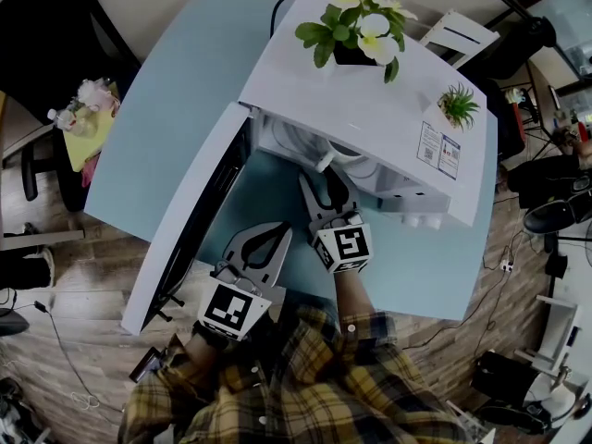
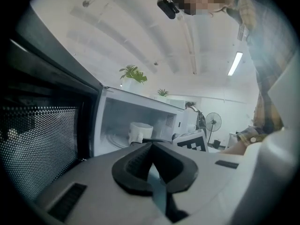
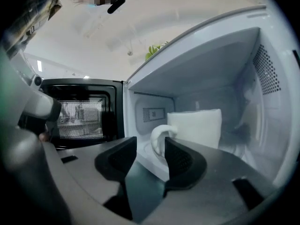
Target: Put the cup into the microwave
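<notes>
My sleeves (image 1: pixel 305 377) fill the bottom of the head view, with both grippers just above them. The left gripper (image 1: pixel 277 239) hangs lower centre, beside the open door (image 1: pixel 185 239). In its own view the left gripper (image 2: pixel 151 146) has its jaws pressed together on nothing, and the door's dotted mesh (image 2: pixel 37 144) fills the left of that frame.

The right gripper (image 1: pixel 322 185) reaches to the mouth of the microwave (image 1: pixel 305 81) at centre frame. In its own view the right gripper (image 3: pixel 151 149) has its jaws spread. The cup's handle shows in the gap just past the tips, and the pads are not pinching it.

The cup (image 3: pixel 197 128) stands inside the cavity, upright with its mouth up and its long axis vertical. Its handle is turned out toward the opening and the right gripper. From the left gripper view the cup (image 2: pixel 139 131) sits mid-frame on the cavity floor. Nothing stands between it and the opening but the right jaws.

The door swings out to the lower left over the pale blue desk (image 1: pixel 157 146). On the microwave's top stand a flowering plant (image 1: pixel 356 21) at upper centre and a small green plant (image 1: pixel 457 104) to its right. A sticker (image 1: pixel 438 151) lies near the front right corner, its print too small for me to read.

Farther off, a white chair (image 1: pixel 460 30) stands at upper right. A fan (image 2: pixel 213 123) stands deep in the room.
</notes>
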{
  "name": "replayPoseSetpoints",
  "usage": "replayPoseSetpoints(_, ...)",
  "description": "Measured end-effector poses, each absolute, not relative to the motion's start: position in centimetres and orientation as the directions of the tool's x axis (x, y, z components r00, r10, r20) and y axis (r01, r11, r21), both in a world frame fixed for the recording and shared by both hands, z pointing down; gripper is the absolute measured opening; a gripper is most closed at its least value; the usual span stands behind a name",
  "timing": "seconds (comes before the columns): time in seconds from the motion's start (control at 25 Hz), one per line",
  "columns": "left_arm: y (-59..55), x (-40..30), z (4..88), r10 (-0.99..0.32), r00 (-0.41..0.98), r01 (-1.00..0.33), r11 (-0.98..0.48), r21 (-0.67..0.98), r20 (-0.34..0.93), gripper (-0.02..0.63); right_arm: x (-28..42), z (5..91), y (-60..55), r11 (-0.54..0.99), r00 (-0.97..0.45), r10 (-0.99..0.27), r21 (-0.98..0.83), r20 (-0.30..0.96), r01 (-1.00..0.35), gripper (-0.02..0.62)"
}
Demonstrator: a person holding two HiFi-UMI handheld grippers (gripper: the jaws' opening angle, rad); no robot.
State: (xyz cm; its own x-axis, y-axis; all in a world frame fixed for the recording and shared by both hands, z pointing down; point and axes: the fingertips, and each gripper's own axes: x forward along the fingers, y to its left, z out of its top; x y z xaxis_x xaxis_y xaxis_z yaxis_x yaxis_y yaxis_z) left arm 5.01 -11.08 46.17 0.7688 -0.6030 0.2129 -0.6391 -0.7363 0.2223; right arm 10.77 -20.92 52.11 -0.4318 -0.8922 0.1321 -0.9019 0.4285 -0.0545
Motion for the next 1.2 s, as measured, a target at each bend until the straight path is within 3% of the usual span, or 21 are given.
replayPoseSetpoints(0.52,-11.6,4.4,44.2,-0.627,0.760,-0.650,-0.731,0.209,0.170,-0.008,12.6,50.2,-18.3,0.398,-0.404,-0.904,-0.065,0.139,-0.915,0.169)
replayPoseSetpoints(1.2,-11.9,3.3,39.1,-0.635,0.770,-0.635,-0.754,0.171,0.061,-0.008,14.4,40.9,-12.9,0.421,-0.430,-0.901,-0.118,0.063,-0.899,0.169)
